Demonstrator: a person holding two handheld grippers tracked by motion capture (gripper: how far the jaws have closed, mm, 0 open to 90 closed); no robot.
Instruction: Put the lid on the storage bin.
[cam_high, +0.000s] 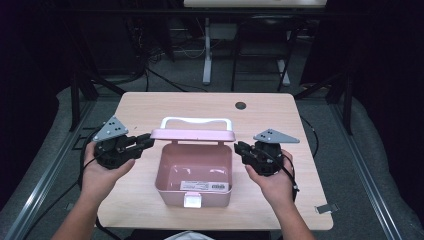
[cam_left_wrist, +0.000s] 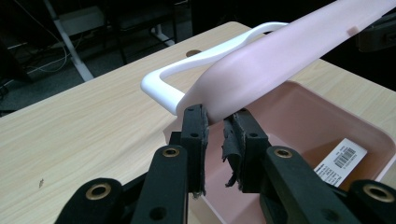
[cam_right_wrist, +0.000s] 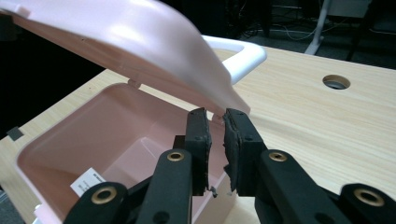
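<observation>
A pink box stands open in the middle of the table, a barcode label lying inside it. Its lid is held roughly level above the box, the white handle pointing away from me. My left gripper is at the lid's left end. In the left gripper view the lid runs down between the pads of that gripper, which pinch its corner. My right gripper is at the lid's right end. In the right gripper view its jaws stand slightly apart, and the lid's corner only reaches their tips.
A round cable hole sits near the table's far edge. A small metal clip lies at the front right corner. The box's white latch faces me. Desk legs and cables stand on the floor beyond the table.
</observation>
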